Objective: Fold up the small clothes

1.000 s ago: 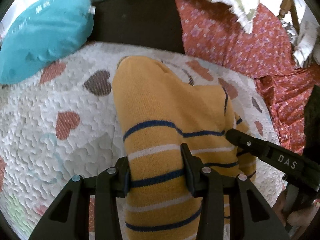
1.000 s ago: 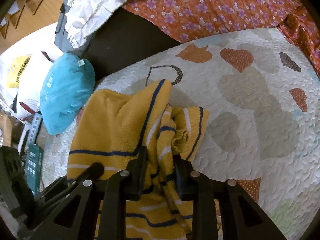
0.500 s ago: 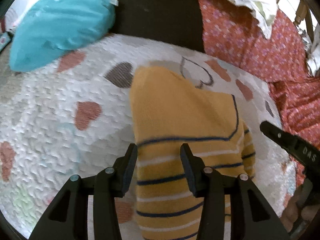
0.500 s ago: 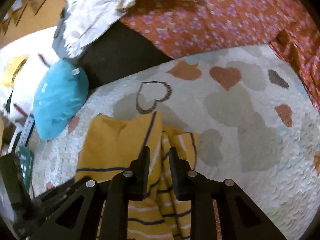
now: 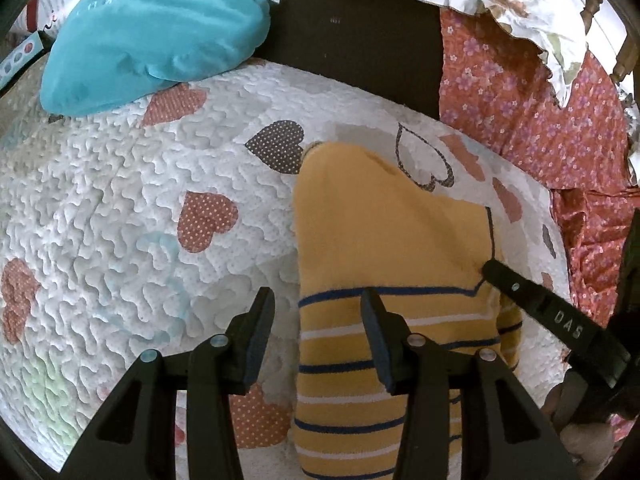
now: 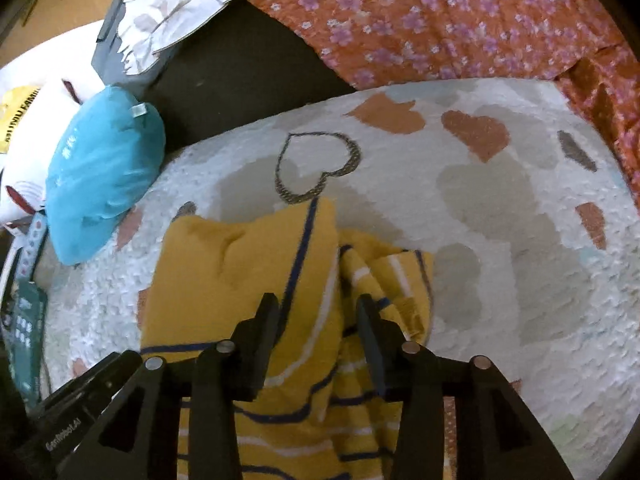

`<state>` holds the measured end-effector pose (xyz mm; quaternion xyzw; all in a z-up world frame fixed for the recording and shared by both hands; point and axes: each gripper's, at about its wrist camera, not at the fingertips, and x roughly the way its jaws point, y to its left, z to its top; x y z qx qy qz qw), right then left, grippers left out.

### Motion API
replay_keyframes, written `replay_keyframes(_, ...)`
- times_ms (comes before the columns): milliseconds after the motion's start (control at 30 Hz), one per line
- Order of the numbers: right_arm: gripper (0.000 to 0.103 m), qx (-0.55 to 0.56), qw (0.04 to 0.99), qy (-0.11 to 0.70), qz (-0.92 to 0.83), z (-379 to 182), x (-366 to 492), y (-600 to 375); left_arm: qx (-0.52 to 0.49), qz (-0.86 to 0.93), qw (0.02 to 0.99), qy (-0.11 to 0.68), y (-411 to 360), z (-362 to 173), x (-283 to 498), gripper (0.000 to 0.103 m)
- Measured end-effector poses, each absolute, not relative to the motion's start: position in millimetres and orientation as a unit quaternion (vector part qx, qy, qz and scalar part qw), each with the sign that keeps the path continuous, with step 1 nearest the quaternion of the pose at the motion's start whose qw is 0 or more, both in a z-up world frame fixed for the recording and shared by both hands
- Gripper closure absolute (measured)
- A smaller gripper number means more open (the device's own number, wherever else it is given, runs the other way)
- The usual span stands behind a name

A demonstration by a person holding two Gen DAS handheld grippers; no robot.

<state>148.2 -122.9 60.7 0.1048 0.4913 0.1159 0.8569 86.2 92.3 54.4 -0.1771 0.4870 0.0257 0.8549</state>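
A small yellow sweater [image 5: 384, 240] with navy and white stripes lies folded on a white quilted mat with hearts [image 5: 120, 208]. My left gripper [image 5: 318, 312] is open above the sweater's left edge, holding nothing. My right gripper [image 6: 318, 312] is open over the sweater [image 6: 248, 272], above its bunched right side, holding nothing. A finger of the right gripper shows in the left wrist view [image 5: 536, 304] at the sweater's right edge.
A teal cushion [image 5: 156, 28] lies at the mat's far left. Orange floral fabric [image 5: 532, 112] covers the far right. A dark surface [image 5: 352, 36] and white crumpled cloth [image 6: 180, 0] lie beyond the mat. A green remote [image 6: 24, 332] lies at left.
Both grippers have opened and let go of the sweater, then pulled back and up. The sweater now lies flat on the mat.
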Motion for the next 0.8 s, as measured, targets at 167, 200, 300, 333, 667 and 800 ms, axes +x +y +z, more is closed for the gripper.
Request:
replay_keyframes(167,0.096,0.102,0.836,0.515,0.158,55.7,153.2,-108.9,-0.174,0.034,0.849,0.498,93.1,46.1,88.6,0.06)
replay_keyframes(200,0.097,0.101,0.839,0.512,0.153,58.4,152.3,-111.6,-0.178,0.035,0.847,0.5,94.5,44.3,88.8,0.06)
replay_keyframes(300,0.098,0.098,0.854,0.498,0.118,67.9,151.1,-131.4,-0.196,0.023,0.842,0.501,95.5,41.8,87.9,0.055)
replay_keyframes(333,0.098,0.105,0.856,0.496,0.103,68.5,151.4,-141.3,-0.201,0.013,0.842,0.5,91.9,41.6,86.9,0.053)
replay_keyframes(667,0.098,0.059,0.841,0.537,0.017,22.8,168.0,-157.2,-0.209,-0.058,0.811,0.543,46.5,15.9,86.3,0.045)
replay_keyframes(800,0.095,0.023,0.837,0.547,0.019,22.2,173.0,-152.1,-0.272,-0.064,0.773,0.569,54.1,-7.0,92.9,0.034)
